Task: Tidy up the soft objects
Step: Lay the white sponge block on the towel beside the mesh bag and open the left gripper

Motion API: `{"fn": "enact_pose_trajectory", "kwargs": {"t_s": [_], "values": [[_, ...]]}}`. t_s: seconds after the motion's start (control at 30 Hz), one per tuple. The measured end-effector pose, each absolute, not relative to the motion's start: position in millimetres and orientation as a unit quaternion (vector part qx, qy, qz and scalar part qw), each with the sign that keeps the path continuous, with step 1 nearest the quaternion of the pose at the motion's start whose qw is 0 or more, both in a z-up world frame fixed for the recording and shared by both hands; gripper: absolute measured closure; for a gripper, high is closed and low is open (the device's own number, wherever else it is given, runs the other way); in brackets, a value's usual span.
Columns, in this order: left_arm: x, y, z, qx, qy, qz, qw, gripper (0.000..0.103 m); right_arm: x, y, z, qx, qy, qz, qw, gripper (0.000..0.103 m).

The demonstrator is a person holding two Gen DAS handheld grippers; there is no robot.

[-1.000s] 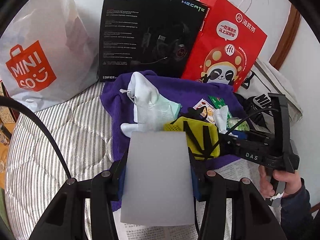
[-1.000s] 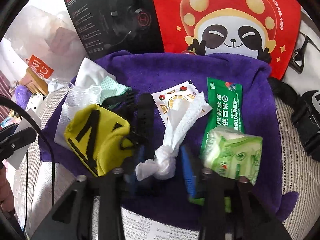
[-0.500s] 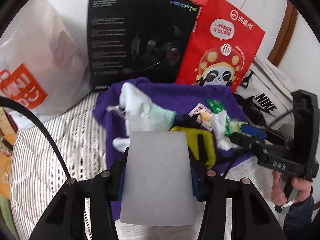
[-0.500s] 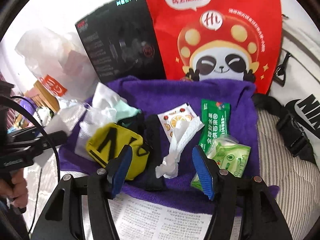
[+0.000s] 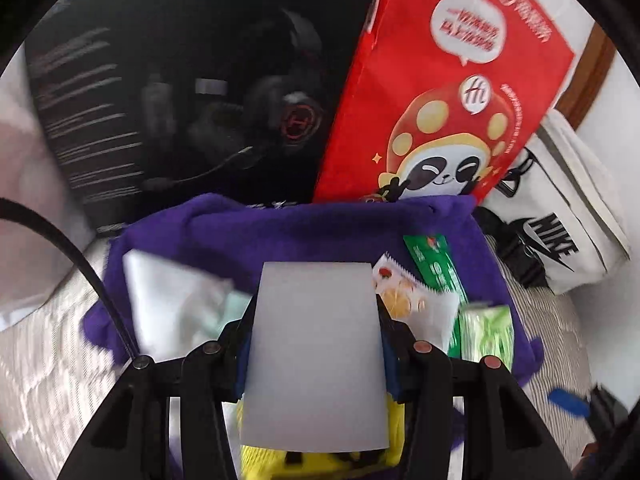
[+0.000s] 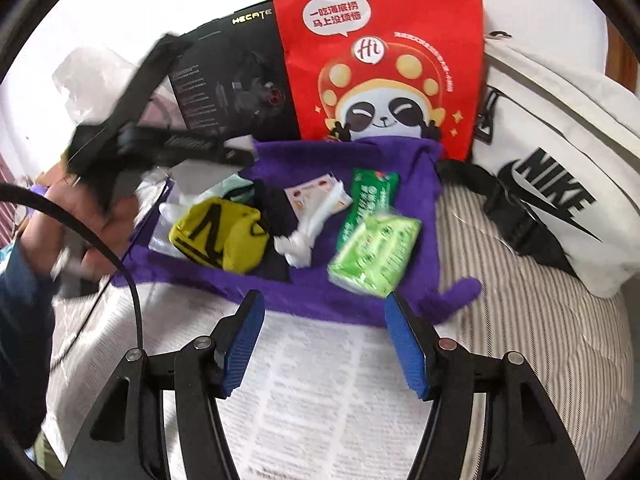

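Note:
A purple towel [image 6: 360,296] lies on the striped bed and carries several soft items: a yellow pouch [image 6: 220,232], a knotted white cloth [image 6: 308,232], a green tissue pack [image 6: 376,252], a green sachet [image 6: 372,196] and a fruit-print sachet [image 6: 316,196]. My right gripper [image 6: 324,344] is open and empty, pulled back over a printed sheet [image 6: 320,380] in front of the towel. My left gripper [image 5: 316,356] is shut on a flat grey card [image 5: 316,360] and hovers over the towel [image 5: 320,236], above the yellow pouch [image 5: 320,464]. It also shows blurred in the right wrist view [image 6: 168,140].
A black headset box [image 5: 180,112], a red panda bag [image 5: 452,92] and a white Nike bag [image 6: 552,184] stand behind the towel. A white plastic bag [image 5: 24,200] is at the left. White wrapped cloths [image 5: 176,304] lie on the towel's left part.
My right gripper has opened, let go of the white cloth and drawn back off the towel. My left gripper with the card has moved forward over the towel.

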State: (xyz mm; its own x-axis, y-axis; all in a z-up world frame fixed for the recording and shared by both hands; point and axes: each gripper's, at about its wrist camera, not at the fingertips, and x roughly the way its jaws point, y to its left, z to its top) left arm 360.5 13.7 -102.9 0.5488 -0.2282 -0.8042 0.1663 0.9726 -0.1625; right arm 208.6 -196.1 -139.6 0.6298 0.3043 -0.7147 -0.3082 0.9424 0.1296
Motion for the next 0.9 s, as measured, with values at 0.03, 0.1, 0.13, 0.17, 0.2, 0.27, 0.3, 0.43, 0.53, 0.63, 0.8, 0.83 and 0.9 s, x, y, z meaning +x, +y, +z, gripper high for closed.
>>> {"fn": "enact_pose_trajectory", "kwargs": {"t_s": [0.03,0.1,0.13,0.17,0.2,0.27,0.3,0.43,0.53,0.63,0.8,0.83,0.9], "values": [[371,9,-107,-0.035,0.468,-0.115,0.875,0.055,208,-198,-141,-0.004,0.397,0.168,0.902,0.041],[384,2,-113,-0.026,0.475,-0.118,0.872,0.055,208,-202,-144,0.0,0.401,0.167,0.901,0.041],[392,-3,-119,-0.011,0.481,-0.111,0.869,0.055,207,-204,-145,0.004,0.403,0.169,0.899,0.041],[398,-6,-124,-0.001,0.486,-0.104,0.868,0.055,207,-206,-146,0.007,0.405,0.17,0.898,0.041],[404,-9,-131,0.006,0.492,-0.1,0.865,0.055,207,-208,-147,0.01,0.406,0.168,0.898,0.041],[411,-11,-140,0.004,0.499,-0.098,0.861,0.055,207,-211,-149,0.014,0.406,0.166,0.899,0.041],[414,-12,-144,0.005,0.502,-0.095,0.86,0.055,207,-212,-150,0.017,0.407,0.166,0.898,0.041],[417,-20,-154,0.026,0.502,-0.086,0.86,0.055,209,-212,-152,0.026,0.412,0.168,0.895,0.041],[416,-23,-155,0.039,0.505,-0.087,0.858,0.052,209,-209,-153,0.025,0.413,0.171,0.894,0.041],[416,-29,-157,0.061,0.513,-0.09,0.851,0.04,208,-206,-152,0.021,0.412,0.173,0.894,0.041],[423,-30,-157,0.057,0.526,-0.094,0.844,0.035,205,-203,-149,0.011,0.412,0.172,0.895,0.041],[423,-29,-154,0.05,0.524,-0.101,0.844,0.033,204,-203,-148,0.01,0.411,0.172,0.895,0.041],[420,-24,-148,0.043,0.521,-0.105,0.846,0.032,202,-203,-145,0.008,0.409,0.169,0.896,0.041]]}}
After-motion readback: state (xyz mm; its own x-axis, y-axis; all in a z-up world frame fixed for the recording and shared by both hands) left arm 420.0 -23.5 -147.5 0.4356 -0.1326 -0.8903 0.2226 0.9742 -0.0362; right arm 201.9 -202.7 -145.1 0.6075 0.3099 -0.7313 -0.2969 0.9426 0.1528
